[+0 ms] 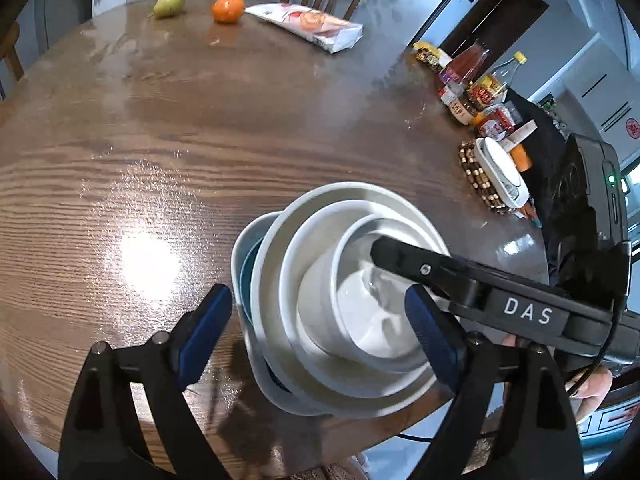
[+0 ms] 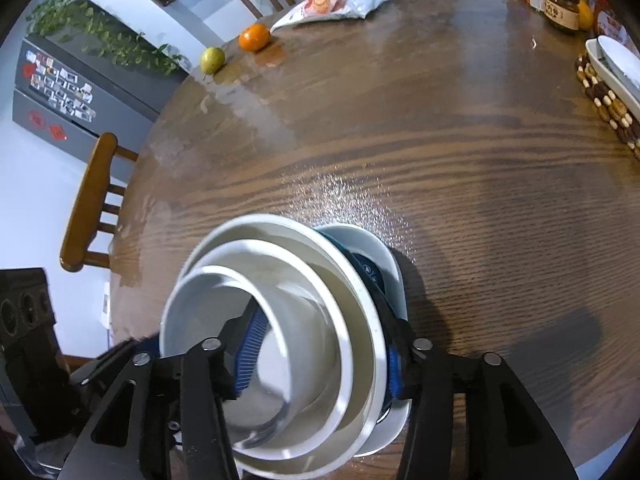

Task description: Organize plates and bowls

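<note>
Three white bowls are nested (image 1: pixel 312 248) in a white dish with a dark blue inside (image 1: pixel 245 268), near the front edge of the round wooden table (image 1: pixel 200 140). My left gripper (image 1: pixel 316 338) straddles the whole stack, open, its left pad clear of the dish. In the right wrist view the stack (image 2: pixel 288 264) fills the lower middle. My right gripper (image 2: pixel 320 360) is open, with one finger inside the innermost bowl and the other outside the blue-lined dish (image 2: pixel 360 240). That gripper's black finger (image 1: pixel 400 256) also shows reaching into the bowl from the right.
A pear (image 1: pixel 169 3), an orange (image 1: pixel 228 9) and a snack bag (image 1: pixel 308 24) lie at the far edge. Bottles and jars (image 1: pixel 476 84) and a white dish on a beaded trivet (image 1: pixel 502 172) crowd the right side. Wooden chairs (image 2: pixel 88 208) ring the table.
</note>
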{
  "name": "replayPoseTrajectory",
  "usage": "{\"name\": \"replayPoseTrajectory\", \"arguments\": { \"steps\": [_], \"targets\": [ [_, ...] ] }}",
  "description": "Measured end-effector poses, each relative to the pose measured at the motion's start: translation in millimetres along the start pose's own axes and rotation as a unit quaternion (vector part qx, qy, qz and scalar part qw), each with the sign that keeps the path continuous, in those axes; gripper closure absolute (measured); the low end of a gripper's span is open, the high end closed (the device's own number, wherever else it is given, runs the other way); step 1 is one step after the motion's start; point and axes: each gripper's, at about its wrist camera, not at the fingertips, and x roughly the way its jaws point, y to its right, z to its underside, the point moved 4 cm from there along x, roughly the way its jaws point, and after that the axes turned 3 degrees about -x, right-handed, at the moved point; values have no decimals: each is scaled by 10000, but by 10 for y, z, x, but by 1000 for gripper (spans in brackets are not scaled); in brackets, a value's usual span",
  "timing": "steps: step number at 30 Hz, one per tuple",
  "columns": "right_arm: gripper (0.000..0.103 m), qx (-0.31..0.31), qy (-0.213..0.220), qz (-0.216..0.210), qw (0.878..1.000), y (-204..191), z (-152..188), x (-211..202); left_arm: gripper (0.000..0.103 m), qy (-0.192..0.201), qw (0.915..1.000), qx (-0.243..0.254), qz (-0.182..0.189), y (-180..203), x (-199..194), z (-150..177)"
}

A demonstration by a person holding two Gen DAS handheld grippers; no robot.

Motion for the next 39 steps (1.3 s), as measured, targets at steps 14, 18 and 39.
{"name": "replayPoseTrajectory", "arguments": {
  "steps": [14, 18, 39],
  "targets": [
    [28, -351, 1622, 866, 9823, 8, 284, -607, 2, 1252, 9892, 529, -543, -30, -349, 378],
    [27, -498, 2073, 1043, 9714, -29, 478, -742, 1, 1594, 9828, 538, -766, -88, -413, 521],
    [26, -1019, 2771, 1220, 9476, -177, 1234, -640, 1, 1870, 9754, 529, -1044, -179, -298, 995]
  ]
}}
